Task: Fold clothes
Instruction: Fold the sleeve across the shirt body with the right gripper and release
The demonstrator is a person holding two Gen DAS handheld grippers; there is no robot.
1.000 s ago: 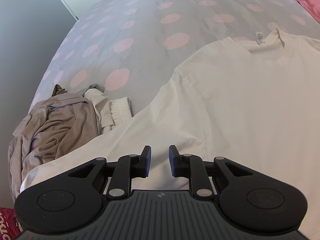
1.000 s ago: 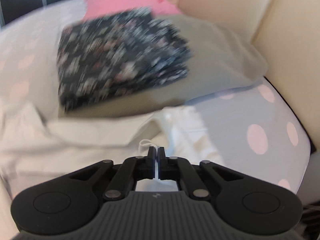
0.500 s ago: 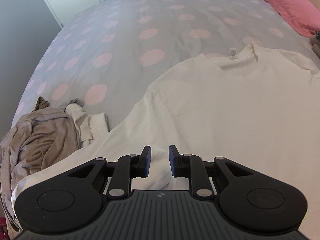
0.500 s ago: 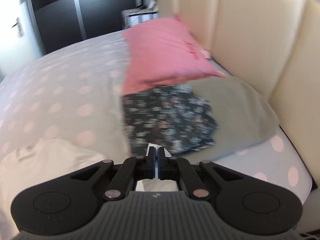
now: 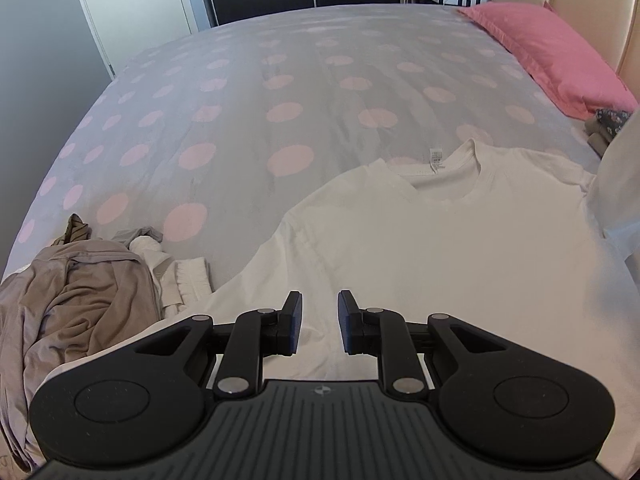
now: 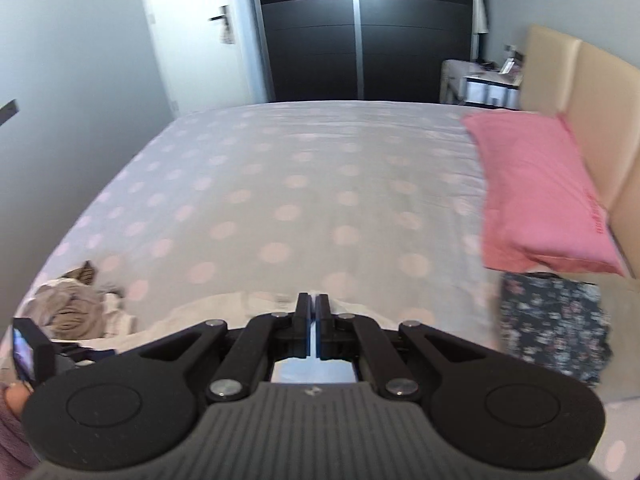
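Note:
A white T-shirt (image 5: 440, 248) lies flat on the polka-dot bed (image 5: 248, 120), collar and label at the far side. My left gripper (image 5: 319, 312) hovers open just over the shirt's near left part, nothing between its fingers. At the right edge of the left wrist view, the shirt's right sleeve (image 5: 618, 184) stands lifted off the bed. My right gripper (image 6: 313, 312) is shut, with a thin strip of white cloth pinched between its fingers. Past its tips the white T-shirt (image 6: 224, 312) shows below.
A heap of beige and white clothes (image 5: 80, 292) sits at the bed's near left corner. A pink pillow (image 6: 536, 188) and a folded dark floral garment (image 6: 556, 324) lie by the cream headboard (image 6: 592, 112). A hand (image 6: 16, 396) shows at the lower left.
My right gripper, still shut on the white cloth, has swung up and leftward from the floral garment to face across the bed. The left gripper has risen and tilted up, staying open.

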